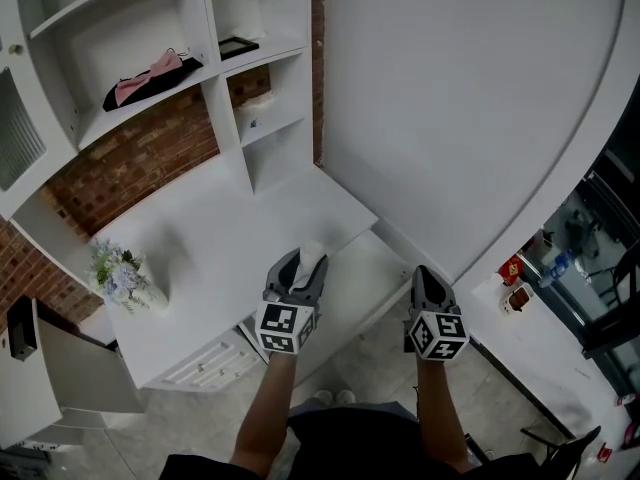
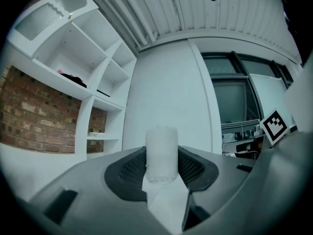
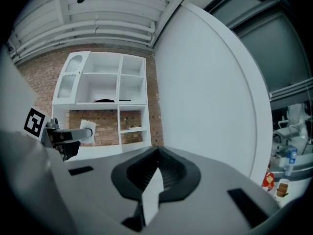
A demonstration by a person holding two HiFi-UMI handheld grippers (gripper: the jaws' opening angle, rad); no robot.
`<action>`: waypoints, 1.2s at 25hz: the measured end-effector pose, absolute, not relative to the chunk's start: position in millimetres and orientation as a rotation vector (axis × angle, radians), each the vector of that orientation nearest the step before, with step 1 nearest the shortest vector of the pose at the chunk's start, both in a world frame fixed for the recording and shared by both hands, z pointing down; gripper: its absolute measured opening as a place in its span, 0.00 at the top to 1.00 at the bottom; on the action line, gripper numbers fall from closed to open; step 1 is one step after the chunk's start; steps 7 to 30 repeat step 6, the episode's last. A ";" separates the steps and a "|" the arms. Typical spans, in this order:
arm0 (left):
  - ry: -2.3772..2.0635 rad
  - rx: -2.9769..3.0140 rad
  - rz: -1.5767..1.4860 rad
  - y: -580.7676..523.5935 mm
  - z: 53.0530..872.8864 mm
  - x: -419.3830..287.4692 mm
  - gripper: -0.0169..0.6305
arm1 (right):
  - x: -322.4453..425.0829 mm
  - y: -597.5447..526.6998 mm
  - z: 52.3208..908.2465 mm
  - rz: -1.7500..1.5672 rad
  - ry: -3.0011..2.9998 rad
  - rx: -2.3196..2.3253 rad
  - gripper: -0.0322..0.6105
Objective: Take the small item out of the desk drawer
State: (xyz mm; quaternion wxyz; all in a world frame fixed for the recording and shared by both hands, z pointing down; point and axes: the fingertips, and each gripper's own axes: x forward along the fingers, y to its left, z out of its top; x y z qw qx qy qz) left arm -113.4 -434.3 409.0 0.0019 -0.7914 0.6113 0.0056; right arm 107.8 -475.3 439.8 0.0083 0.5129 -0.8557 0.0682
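Observation:
My left gripper (image 1: 297, 270) is shut on a small white roll-shaped item (image 1: 311, 257) and holds it up over the front edge of the white desk (image 1: 220, 238). In the left gripper view the item (image 2: 161, 153) stands upright between the two dark pads (image 2: 128, 169), which press on its sides. My right gripper (image 1: 428, 280) hovers to the right of the desk, its jaws shut with nothing between them (image 3: 157, 153). The right gripper view shows the left gripper (image 3: 73, 133) with the white item (image 3: 88, 128) at its tip. Below the desk edge a white drawer (image 1: 365, 283) looks pulled out.
A vase of pale flowers (image 1: 122, 278) stands at the desk's left end. Above are white shelves (image 1: 150, 28) on a brick wall, one with a pink and black cloth (image 1: 150, 78). A curved white wall panel (image 1: 470, 98) rises on the right. Drawer fronts (image 1: 210, 363) sit below.

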 end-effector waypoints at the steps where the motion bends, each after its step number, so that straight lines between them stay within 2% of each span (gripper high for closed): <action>1: 1.917 -2.484 0.018 -434.1 409.2 -113.5 0.71 | 108.0 -474.7 439.7 0.213 -2.674 1.603 0.95; 30: 1.927 -2.493 0.028 -433.8 410.7 -115.3 0.71 | 107.7 -473.4 439.7 0.209 -2.672 1.600 0.95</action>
